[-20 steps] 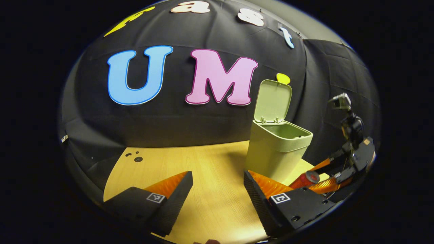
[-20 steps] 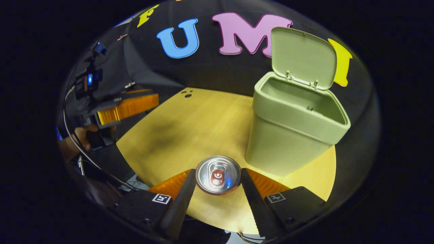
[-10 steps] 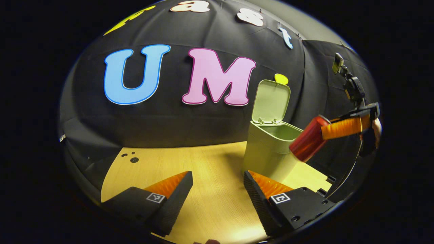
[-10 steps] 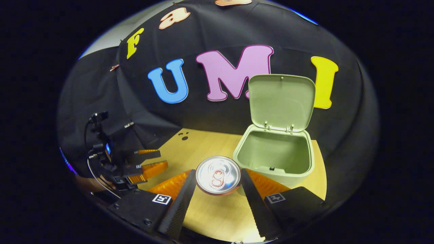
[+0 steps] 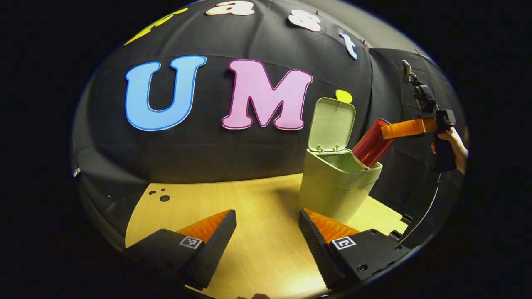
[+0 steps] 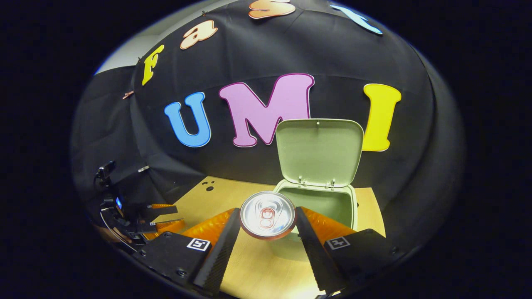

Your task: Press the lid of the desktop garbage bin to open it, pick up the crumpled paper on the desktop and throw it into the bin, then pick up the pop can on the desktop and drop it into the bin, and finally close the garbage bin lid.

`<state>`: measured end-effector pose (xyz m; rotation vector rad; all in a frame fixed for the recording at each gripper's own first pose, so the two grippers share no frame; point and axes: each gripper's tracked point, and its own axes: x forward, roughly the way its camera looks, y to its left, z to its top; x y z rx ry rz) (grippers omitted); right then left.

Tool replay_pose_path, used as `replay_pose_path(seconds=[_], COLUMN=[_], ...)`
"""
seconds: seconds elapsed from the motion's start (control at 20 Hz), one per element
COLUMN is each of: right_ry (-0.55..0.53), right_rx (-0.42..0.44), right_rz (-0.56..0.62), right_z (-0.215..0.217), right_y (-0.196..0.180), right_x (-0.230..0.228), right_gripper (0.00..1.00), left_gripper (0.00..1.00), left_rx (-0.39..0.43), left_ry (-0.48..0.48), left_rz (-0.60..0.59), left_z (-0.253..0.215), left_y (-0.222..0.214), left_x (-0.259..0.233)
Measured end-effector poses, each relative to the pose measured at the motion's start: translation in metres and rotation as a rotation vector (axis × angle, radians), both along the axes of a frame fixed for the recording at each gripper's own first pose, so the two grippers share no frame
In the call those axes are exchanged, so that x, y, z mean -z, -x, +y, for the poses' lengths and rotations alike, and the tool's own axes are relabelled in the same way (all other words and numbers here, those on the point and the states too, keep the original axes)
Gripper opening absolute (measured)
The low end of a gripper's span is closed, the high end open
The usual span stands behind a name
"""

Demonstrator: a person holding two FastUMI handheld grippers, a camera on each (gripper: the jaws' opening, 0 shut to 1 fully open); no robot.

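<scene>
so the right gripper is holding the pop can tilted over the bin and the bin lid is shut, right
Not quite: the lid is up, standing open behind the bin mouth, as the right gripper view shows. The rest holds: the right gripper has its jaws shut on the pop can, which the left gripper view shows tilted over the bin's rim.

Recording booth, black cloth wall (image 5: 216,153), wooden desktop (image 5: 257,207), bright lamp glare

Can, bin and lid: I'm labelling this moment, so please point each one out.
can (image 6: 267,214), right gripper view, on its silver top.
bin (image 5: 332,195), left gripper view, on its front wall.
lid (image 6: 319,151), right gripper view, on its raised inner face.
</scene>
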<state>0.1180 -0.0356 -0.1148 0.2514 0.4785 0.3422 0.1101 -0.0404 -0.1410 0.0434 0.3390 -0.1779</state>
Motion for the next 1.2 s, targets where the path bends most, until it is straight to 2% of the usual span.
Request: replay_pose_path(seconds=[0.4,0.5,0.55,0.85,1.2], right_ry=[0.007,0.018,0.023,0.06,0.082], right_rx=[0.042,0.035,0.027,0.005,0.038], right_rz=[0.009,0.03,0.047,0.144,0.177], right_z=[-0.012,-0.01,-0.007,0.005,0.001], right_y=[-0.041,-0.048,-0.049,-0.051,-0.054], right_x=[0.023,0.036,0.042,0.085,0.105], right_gripper=[0.86,0.82,0.86,0.86,0.86], left_gripper=[0.97,0.97,0.97,0.97,0.97], left_rx=[-0.017,-0.023,-0.027,-0.039,-0.042], left_ry=[-0.014,-0.013,-0.013,-0.011,-0.021], left_rz=[0.003,0.003,0.004,0.008,0.013], left_z=[0.005,0.006,0.007,0.009,0.012], left_y=[0.003,0.003,0.004,0.002,0.0], left_x=[-0.001,0.0,0.0,0.001,0.003])
